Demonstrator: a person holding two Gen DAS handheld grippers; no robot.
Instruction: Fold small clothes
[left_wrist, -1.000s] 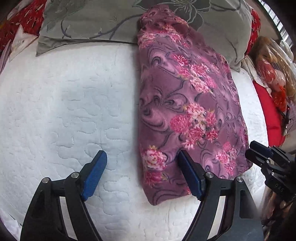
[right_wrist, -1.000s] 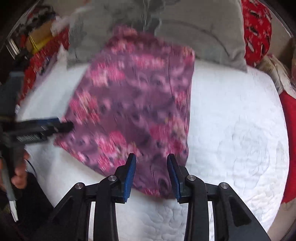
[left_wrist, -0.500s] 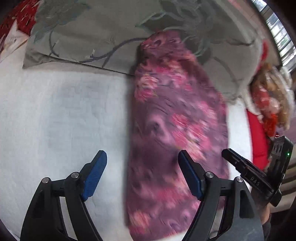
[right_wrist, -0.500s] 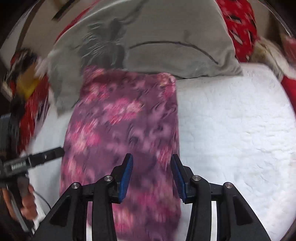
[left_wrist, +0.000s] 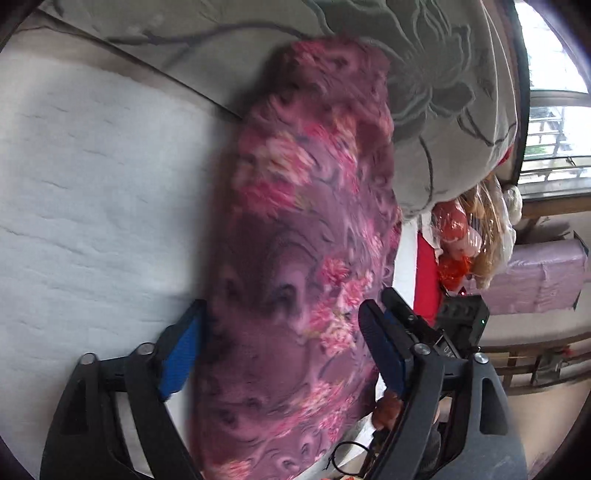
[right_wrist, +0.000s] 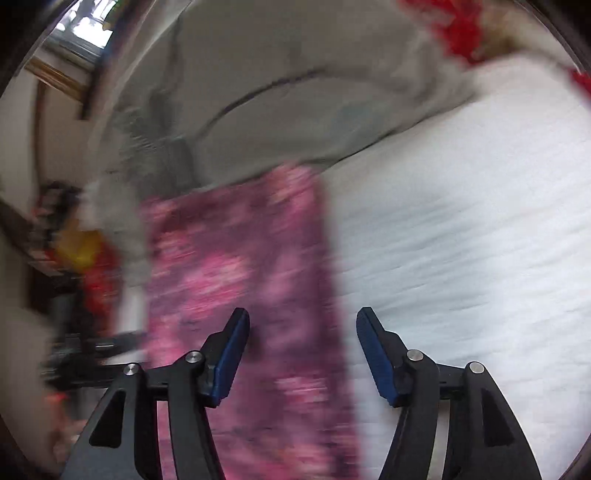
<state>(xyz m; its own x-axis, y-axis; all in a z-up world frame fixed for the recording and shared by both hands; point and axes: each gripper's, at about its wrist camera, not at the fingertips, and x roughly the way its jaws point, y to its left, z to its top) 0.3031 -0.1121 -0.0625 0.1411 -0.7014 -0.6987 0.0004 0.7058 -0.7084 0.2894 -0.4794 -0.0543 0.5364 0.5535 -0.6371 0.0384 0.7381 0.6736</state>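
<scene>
A purple fleece garment with pink flowers (left_wrist: 303, 236) lies lengthwise on the white quilted bed (left_wrist: 92, 192), its far end against a grey pillow (left_wrist: 443, 74). My left gripper (left_wrist: 284, 350) is open, its blue pads on either side of the garment's near part. The right gripper's body (left_wrist: 443, 332) shows just to the right. In the blurred right wrist view the garment (right_wrist: 240, 266) lies under my open right gripper (right_wrist: 303, 354), whose left pad is over the cloth and right pad over the bed (right_wrist: 461, 240).
Grey floral pillows (right_wrist: 277, 92) line the head of the bed. Red cloth and plastic-wrapped toys (left_wrist: 465, 236) sit at the bed's right side, beside a window (left_wrist: 546, 92). Red and yellow items (right_wrist: 85, 258) lie left of the garment.
Both grippers moved forward along the garment towards the pillows. The right gripper's jaws opened wider. The left gripper now straddles the cloth.
</scene>
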